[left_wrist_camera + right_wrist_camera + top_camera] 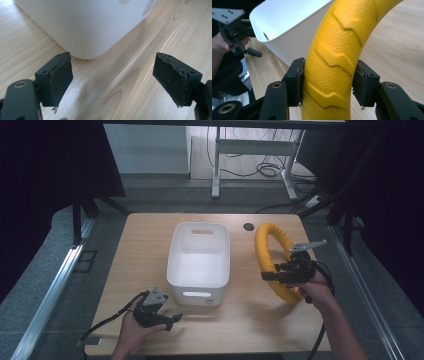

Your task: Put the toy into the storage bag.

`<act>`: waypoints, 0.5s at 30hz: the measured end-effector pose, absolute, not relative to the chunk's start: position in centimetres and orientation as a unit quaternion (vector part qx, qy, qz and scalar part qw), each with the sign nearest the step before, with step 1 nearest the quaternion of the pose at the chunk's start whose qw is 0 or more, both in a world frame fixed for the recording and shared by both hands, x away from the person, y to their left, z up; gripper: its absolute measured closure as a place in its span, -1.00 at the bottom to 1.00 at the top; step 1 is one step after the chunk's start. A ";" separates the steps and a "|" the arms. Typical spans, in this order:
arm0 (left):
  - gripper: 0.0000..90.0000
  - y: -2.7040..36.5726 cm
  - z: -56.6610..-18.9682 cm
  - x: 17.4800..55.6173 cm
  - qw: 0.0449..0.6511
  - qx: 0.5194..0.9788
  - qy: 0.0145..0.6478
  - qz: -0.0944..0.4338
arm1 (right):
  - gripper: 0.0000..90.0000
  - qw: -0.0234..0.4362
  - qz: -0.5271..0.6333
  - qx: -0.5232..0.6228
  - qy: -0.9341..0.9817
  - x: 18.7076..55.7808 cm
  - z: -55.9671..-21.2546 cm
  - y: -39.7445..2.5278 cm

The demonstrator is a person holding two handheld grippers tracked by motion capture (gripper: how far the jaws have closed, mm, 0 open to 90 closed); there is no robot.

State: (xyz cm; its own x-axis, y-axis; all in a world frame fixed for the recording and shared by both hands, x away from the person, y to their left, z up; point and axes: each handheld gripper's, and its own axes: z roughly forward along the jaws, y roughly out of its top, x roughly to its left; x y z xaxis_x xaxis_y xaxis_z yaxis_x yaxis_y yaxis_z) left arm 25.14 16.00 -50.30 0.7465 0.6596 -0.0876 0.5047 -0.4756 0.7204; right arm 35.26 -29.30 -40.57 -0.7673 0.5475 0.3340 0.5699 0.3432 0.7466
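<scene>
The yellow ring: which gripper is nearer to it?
Right. The right gripper is shut on the yellow ring, jaws pressed to both its sides. The left gripper sits open across the table, by the white bin's near corner.

This looks like a lab or a test room. A plain wooden tabletop (150, 245) stands between dark curtains (45, 170), with metal rails (55, 280) beside it, a grey floor (160, 195), and loose cables (265, 170) under a metal frame (250, 147) behind.

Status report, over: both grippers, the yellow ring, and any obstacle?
Right gripper shut on yellow ring, ring tilted up off table. Left gripper open, empty, near white bin. Nothing between ring and bin.
</scene>
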 end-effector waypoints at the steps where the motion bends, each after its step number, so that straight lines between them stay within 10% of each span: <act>1: -0.64 16.0 -50.3 25.1 0.383 0.853 0.341 0.102 | 0.09 0.011 -0.465 -0.342 -0.817 35.2 -40.5 -29.5; 15: -0.64 16.0 -50.2 25.1 0.384 0.852 0.341 0.103 | 0.09 0.003 -0.487 -0.349 -0.801 35.0 -39.7 -31.0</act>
State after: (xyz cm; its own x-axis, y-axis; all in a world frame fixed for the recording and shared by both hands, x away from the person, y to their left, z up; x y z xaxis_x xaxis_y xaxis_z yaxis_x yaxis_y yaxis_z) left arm 25.14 16.04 -50.25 0.7460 0.6602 -0.0871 0.5029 -0.4727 0.7236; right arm 35.04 -31.00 -39.72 -0.7570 0.5554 0.3442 0.5612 0.2829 0.7778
